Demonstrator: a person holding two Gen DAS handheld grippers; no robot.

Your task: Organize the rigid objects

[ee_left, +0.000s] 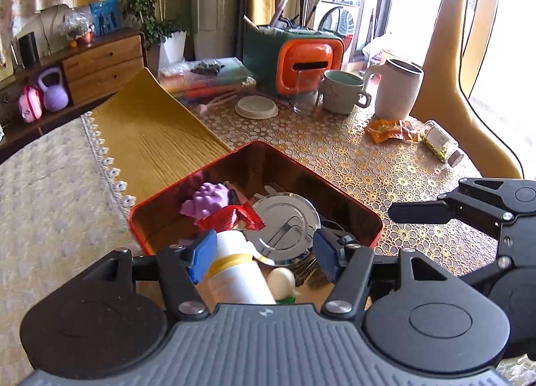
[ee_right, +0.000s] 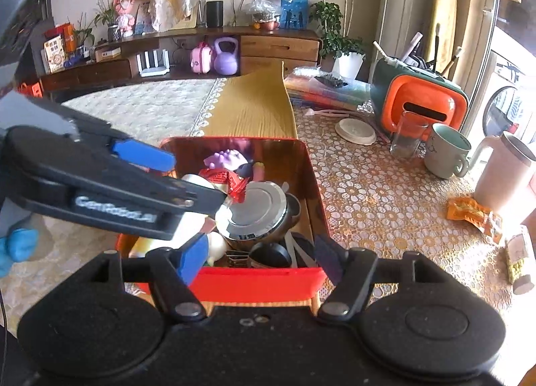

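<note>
A red tin box [ee_left: 338, 195] [ee_right: 261, 280] stands on the lace-covered table and holds a purple toy [ee_left: 207, 200] [ee_right: 227, 160], a red wrapper [ee_left: 234, 217], a shiny round metal lid [ee_left: 284, 225] [ee_right: 254, 208], a white bottle with a yellow band [ee_left: 234, 268] and a small white bulb [ee_left: 283, 280]. My left gripper [ee_left: 263, 257] is open, its blue pads either side of the bottle, above the box. My right gripper [ee_right: 258, 260] is open at the box's near rim. The left gripper also shows in the right wrist view [ee_right: 187, 178], over the box.
On the table behind the box are a white lid [ee_left: 256, 106], a glass [ee_left: 305, 94], a green mug [ee_left: 343, 91], a white jug [ee_left: 397, 88], an orange-green organizer [ee_left: 294, 58], an orange wrapper [ee_left: 392, 130] and a small jar lying down [ee_left: 440, 141]. A yellow runner [ee_left: 150, 138] lies to the left.
</note>
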